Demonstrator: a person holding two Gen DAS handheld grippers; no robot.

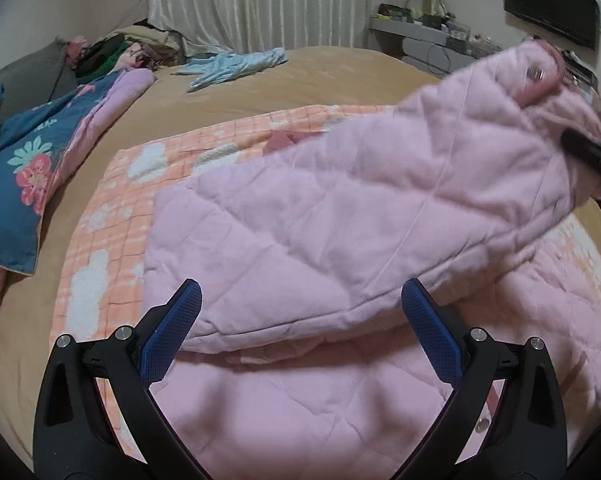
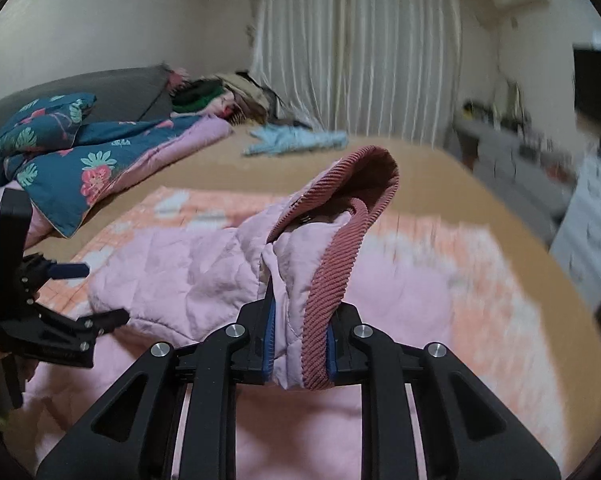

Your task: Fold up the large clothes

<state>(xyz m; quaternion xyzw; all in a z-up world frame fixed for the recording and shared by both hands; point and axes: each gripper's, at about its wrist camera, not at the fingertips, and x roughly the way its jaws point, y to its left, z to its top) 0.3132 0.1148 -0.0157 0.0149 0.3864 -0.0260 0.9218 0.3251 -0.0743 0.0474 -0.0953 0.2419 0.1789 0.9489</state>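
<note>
Right wrist view: right gripper [image 2: 300, 344] jaws clamped on the ribbed cuff of one pink quilted jacket [image 2: 180, 272], sleeve lifted above one bed [image 2: 440, 184]. Left gripper [image 1: 300, 320] jaws wide, empty, over the jacket's body. One light-blue garment [image 1: 236, 66] lies apart.

The right gripper [image 2: 300, 344] is clamped tight, its blue pads [image 2: 270, 344] pressing from both sides on a pinch of the pink quilted jacket [image 2: 180, 276], right at the ribbed darker-pink cuff [image 2: 332, 300]; it carries that part lifted above the bed [image 2: 460, 184]. In the left wrist view its black finger shows only as a blurred dark bar at the right edge. The left gripper [image 1: 300, 312] hangs with its jaws spread wide, nothing between the blue pads [image 1: 172, 332], angled downward over the jacket near the bed's near edge. From the right wrist view it sits at the far left, seen side-on, jaws apart.
</note>
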